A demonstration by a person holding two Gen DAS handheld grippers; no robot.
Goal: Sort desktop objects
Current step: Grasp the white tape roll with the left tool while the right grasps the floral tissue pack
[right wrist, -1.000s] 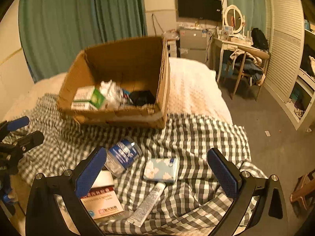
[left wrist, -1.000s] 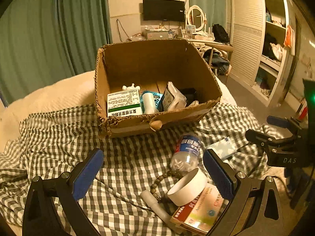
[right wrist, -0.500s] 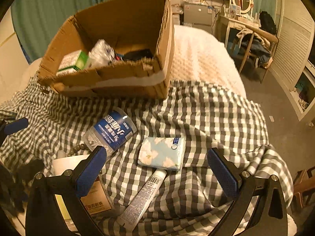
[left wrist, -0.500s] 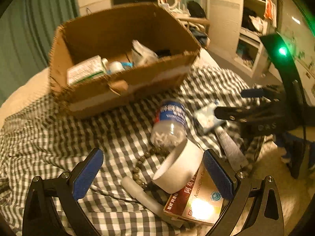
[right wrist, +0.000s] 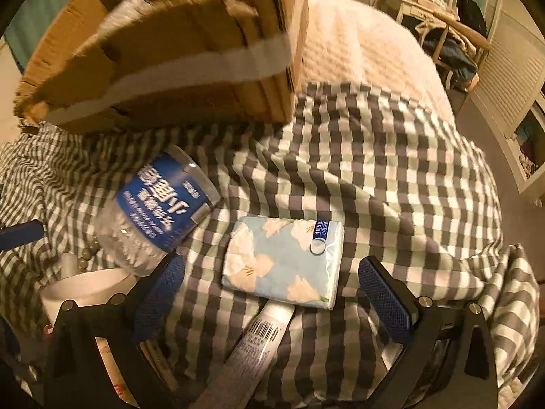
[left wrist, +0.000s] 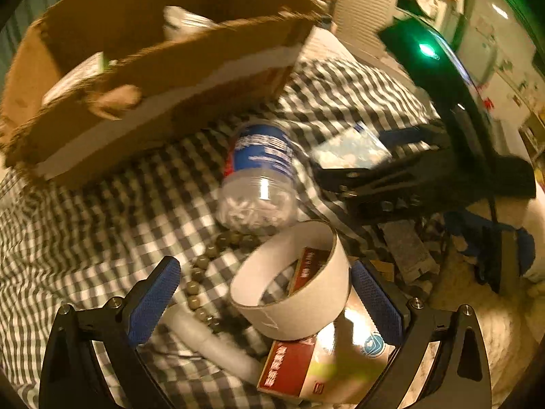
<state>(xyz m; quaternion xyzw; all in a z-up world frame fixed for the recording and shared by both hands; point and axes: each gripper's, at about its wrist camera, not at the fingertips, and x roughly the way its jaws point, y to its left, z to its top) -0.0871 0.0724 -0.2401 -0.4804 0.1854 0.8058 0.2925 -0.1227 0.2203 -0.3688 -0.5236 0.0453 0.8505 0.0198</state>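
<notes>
Checked bedding (right wrist: 391, 156) covers the bed, with the cardboard box (right wrist: 190, 64) at its far side and loose items strewn in front: a plastic bottle (left wrist: 262, 170) on its side, a tissue pack (right wrist: 286, 259), a tape roll (left wrist: 293, 272) leaning on a red medicine box (left wrist: 306, 371). The left gripper (left wrist: 262, 296) is spread wide around the tape roll, the right gripper (right wrist: 272, 286) spread around the tissue pack, neither pinching yet. Each should probably settle lower and centre its pads on its item's flanks before squeezing, so nothing beside it gets dragged along.
</notes>
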